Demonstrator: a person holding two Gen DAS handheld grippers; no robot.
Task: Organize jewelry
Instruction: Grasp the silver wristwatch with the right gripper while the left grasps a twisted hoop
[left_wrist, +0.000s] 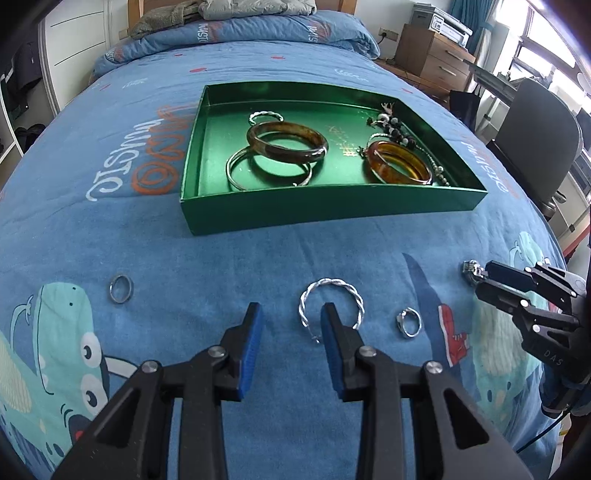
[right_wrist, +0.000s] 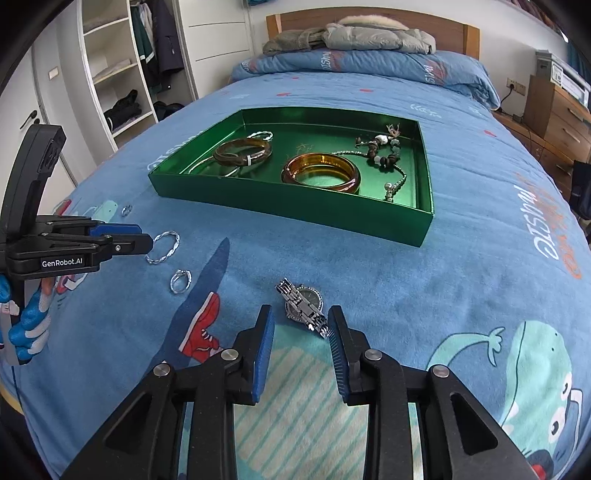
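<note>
- Nearest to the left wrist camera, the left gripper (left_wrist: 291, 314) fills the bottom of the frame; its blue-padded fingers (left_wrist: 253, 332) stand apart with nothing between them.
- Just beyond its right finger lies a twisted silver bangle (left_wrist: 330, 301) on the blue bedspread (left_wrist: 221, 258); the finger tip covers part of the open ring, and I cannot tell whether it touches it.
- To the right of the bangle lies a small silver ring (left_wrist: 409, 322), and at the left of the frame a plain dark ring (left_wrist: 121, 288), well apart from the others.
- In the right wrist view, the right gripper (right_wrist: 301, 317) is at the bottom centre, its fingers (right_wrist: 338, 332) apart. A silver wristwatch (right_wrist: 304, 304) lies on the bedspread just above the gap; the lower end of its band is beside the right finger, but no pad presses it.
- In the upper middle of both views a green tray (left_wrist: 332, 212) sits on the bed. In its left part a dark brown bangle (left_wrist: 286, 142) leans on a thin silver bangle (left_wrist: 267, 170), with another twisted silver bangle (left_wrist: 265, 116) behind them.
- In its right part lies an amber bangle (left_wrist: 397, 162), with a beaded bracelet (left_wrist: 393, 127) behind it and a silver chain (right_wrist: 395, 182) beside it.
- At the left edge of the right wrist view, a hand in a blue glove (right_wrist: 29, 321) holds the left gripper.
</note>
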